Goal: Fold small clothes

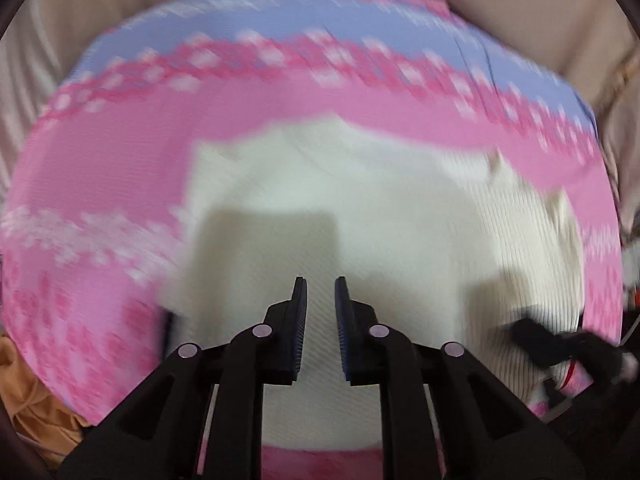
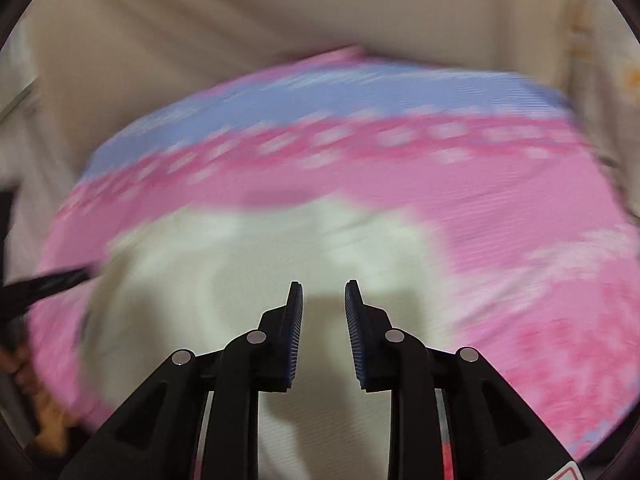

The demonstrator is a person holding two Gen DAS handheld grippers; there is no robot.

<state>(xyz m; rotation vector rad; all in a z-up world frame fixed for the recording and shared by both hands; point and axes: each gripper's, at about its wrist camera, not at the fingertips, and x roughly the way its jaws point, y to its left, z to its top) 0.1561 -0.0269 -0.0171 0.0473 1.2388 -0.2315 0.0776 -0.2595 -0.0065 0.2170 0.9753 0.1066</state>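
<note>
On a pink patterned blanket the left gripper and right gripper both hang open and empty over a cream ribbed top spread flat mid-blanket, then a blue stripe at 12 o'clock, beige sheets behind.

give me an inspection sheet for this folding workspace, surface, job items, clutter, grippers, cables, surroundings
Surface: pink and blue patterned sheet, blurred by motion.
Job's things: cream ribbed garment lying spread on the sheet; fold state unclear.
Clutter: orange cloth at the sheet's lower left edge.
Grippers: left gripper jaws apart, nothing between them, over the garment; right gripper likewise, and it also shows at the right edge of the left view.
Cables: thin red line near the right gripper, possibly a wire; too blurred to tell.
Surroundings: beige draped fabric behind the sheet.
</note>
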